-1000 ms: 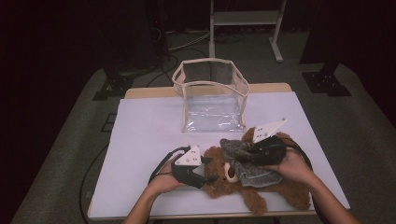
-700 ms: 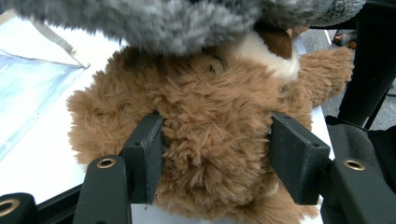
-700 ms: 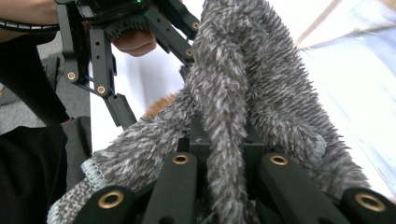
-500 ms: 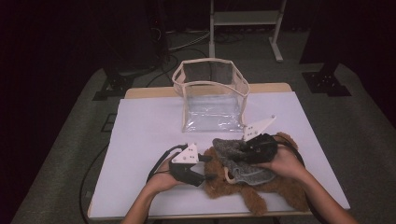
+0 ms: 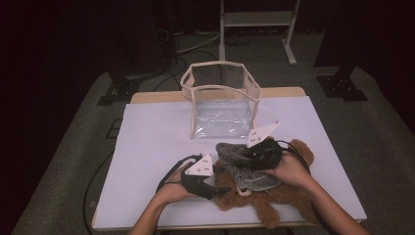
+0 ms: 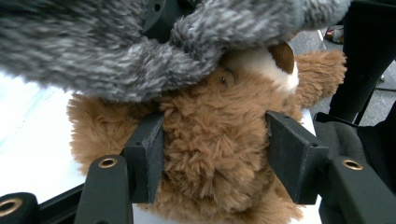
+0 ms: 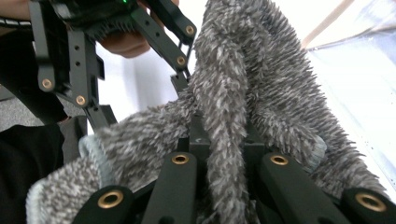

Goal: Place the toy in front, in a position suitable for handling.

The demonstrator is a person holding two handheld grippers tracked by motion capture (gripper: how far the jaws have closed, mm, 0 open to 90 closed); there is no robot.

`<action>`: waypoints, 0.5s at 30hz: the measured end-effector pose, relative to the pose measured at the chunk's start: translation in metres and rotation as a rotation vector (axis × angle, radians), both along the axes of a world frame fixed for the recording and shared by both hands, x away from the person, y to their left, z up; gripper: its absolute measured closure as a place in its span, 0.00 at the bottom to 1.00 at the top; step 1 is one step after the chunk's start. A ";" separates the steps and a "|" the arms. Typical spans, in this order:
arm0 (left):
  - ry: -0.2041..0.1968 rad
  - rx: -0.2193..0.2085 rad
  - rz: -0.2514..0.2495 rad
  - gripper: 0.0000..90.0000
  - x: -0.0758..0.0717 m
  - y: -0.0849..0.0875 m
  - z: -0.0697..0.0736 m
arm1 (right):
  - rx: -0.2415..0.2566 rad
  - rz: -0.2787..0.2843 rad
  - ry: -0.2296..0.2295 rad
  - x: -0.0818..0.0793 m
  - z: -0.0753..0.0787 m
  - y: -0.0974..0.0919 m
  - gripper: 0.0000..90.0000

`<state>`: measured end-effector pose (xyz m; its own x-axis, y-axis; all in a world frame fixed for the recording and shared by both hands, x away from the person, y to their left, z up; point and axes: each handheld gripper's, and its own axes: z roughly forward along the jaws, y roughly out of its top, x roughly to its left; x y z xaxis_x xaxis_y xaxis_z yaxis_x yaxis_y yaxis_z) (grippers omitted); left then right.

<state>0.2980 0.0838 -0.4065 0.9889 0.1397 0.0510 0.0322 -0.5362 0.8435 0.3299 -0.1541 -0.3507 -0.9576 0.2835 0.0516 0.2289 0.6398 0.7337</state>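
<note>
Lying near the table's front edge, right of its middle, the brown teddy bear [image 5: 274, 196] stretches its long axis roughly from the left hand-held gripper [image 5: 208, 183] toward the front right corner — head end to the left, legs to the right. Draped over its upper half is a grey fuzzy garment [image 5: 242, 166], which looks like a small knitted top, and the right hand-held gripper [image 5: 257, 156] sits on top of it, nearer the clear bag [image 5: 222, 100] that stands open toward the table's back edge.

In the left gripper view the two black jaws stand partly apart with the bear's plush pressed between them — clamped on the bear [image 6: 215, 154], holding it down. In the right gripper view the jaws are drawn together on a fold of the grey garment [image 7: 229, 107], and the left hand-held gripper [image 7: 116, 51] shows beyond it.

The relation that matters: the garment lies above and just behind the left grip, with the right hand nearer to it. Judging from this, drawing the garment along the bear's axis would need the left grip to keep the bear anchored against the pull.
</note>
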 end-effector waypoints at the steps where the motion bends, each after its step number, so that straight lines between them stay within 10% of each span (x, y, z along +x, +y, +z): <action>1: 0.001 -0.002 0.004 0.45 0.000 0.001 0.000 | -0.002 -0.008 0.005 0.000 -0.001 -0.003 0.89; 9: 0.021 -0.046 0.039 0.46 0.003 0.001 0.006 | -0.004 -0.078 0.043 -0.014 -0.008 -0.046 0.89; 15: 0.015 -0.024 0.014 0.47 -0.001 -0.005 0.005 | -0.012 -0.047 0.015 -0.012 0.001 -0.027 0.89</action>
